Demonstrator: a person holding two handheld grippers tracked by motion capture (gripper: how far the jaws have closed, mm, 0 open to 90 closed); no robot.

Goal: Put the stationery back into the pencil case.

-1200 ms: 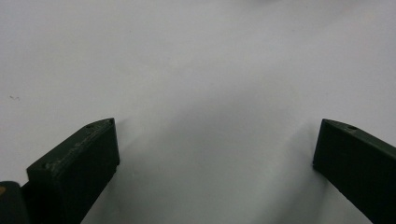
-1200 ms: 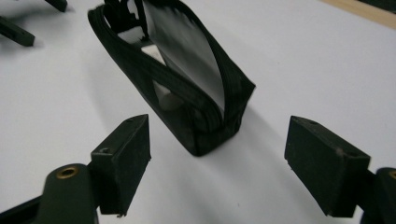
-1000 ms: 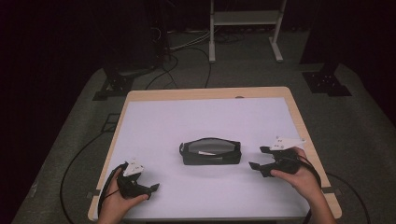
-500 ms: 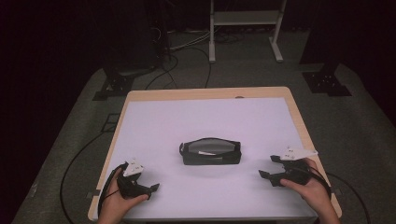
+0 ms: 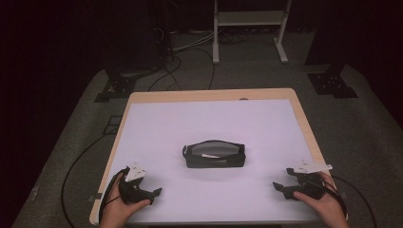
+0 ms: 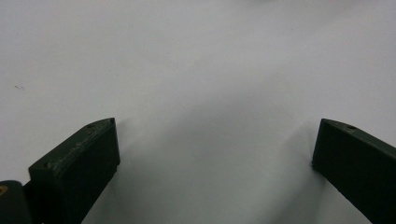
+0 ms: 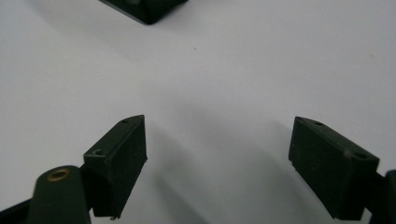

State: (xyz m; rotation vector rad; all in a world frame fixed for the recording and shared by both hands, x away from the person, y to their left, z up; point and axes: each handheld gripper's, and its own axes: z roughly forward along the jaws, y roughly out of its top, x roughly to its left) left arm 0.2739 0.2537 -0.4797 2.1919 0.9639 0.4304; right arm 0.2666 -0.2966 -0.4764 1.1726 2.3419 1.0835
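Since the earlier high view, the right gripper (image 5: pixel 291 184) has pulled back from beside the pouch toward the table's near right corner, while the left gripper (image 5: pixel 141 189) is sitting where it was near the near left corner. Both tools are resting low over the white table (image 5: pixel 266 118), and each gripper view is showing two black jaws spread wide with bare tabletop between them, so both are released and holding nothing. A black zippered pouch (image 5: pixel 214 155) is lying flat near the table's centre, roughly at one o'clock from the left gripper and ten o'clock from the right, well apart from both. In the right gripper view a dark corner of that pouch (image 7: pixel 144 8) is peeking in at twelve o'clock. Judging by this, the pouch is looking set down and closed, with both hands withdrawn, so the handling is appearing finished or paused; whether its zip is fully shut is too small to tell. No brand, label or writing is readable anywhere.
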